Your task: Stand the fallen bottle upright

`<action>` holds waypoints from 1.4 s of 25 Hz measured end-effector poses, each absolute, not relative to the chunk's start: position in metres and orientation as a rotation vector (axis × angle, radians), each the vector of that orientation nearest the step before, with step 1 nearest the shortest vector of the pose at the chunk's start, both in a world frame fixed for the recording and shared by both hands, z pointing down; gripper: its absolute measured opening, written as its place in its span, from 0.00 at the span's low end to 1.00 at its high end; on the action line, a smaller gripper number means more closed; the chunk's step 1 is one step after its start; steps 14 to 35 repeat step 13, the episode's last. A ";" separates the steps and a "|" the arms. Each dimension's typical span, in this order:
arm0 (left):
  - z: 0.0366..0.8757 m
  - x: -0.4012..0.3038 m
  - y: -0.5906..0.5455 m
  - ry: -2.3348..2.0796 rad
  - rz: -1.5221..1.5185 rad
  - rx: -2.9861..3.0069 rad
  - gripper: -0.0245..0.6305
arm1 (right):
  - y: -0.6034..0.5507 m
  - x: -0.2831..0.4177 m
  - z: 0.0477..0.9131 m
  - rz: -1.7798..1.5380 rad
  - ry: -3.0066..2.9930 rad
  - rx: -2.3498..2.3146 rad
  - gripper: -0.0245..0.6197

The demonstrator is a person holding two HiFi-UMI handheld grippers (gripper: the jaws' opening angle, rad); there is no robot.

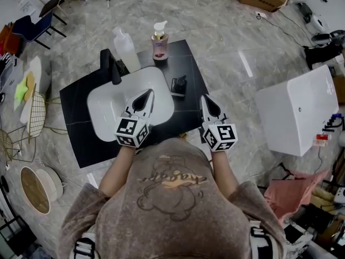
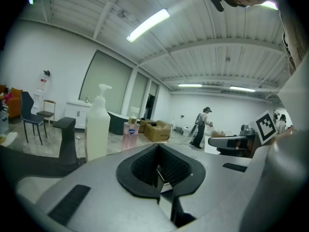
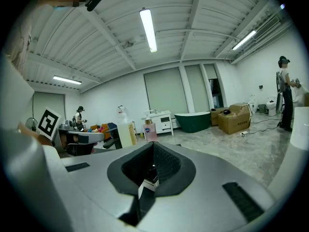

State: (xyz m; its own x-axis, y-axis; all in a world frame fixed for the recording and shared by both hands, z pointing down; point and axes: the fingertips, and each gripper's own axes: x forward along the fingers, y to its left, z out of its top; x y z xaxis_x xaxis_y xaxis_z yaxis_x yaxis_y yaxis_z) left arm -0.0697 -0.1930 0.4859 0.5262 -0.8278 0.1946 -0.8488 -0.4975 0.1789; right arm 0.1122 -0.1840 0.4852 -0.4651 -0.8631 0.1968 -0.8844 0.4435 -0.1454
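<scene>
both sets of jaws closed, empty: left gripper (image 1: pixel 149 93) over the sink basin (image 1: pixel 99 104), right gripper (image 1: pixel 204 98) at the counter (image 1: pixel 75 109) edge. small dark bottle (image 1: pixel 179 85) lies betw them. risk: a closed tip nudges it into the basin, or a hasty grab clips the pink soap bottle (image 1: pixel 159 46).

Showroom-like hall: washbasin (image 1: pixel 105 108), bathtub (image 3: pixel 194 121), cartons (image 3: pixel 234 119).

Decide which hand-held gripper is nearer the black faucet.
Left. The left hand-held gripper is over the white basin, just right of the faucet in the head view; the right hand-held gripper is past the basin's right edge, over the black counter.
</scene>
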 end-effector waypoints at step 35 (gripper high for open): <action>0.486 -0.066 -0.188 -1.388 0.112 2.509 0.07 | -0.180 0.109 0.482 0.337 -2.596 1.551 0.04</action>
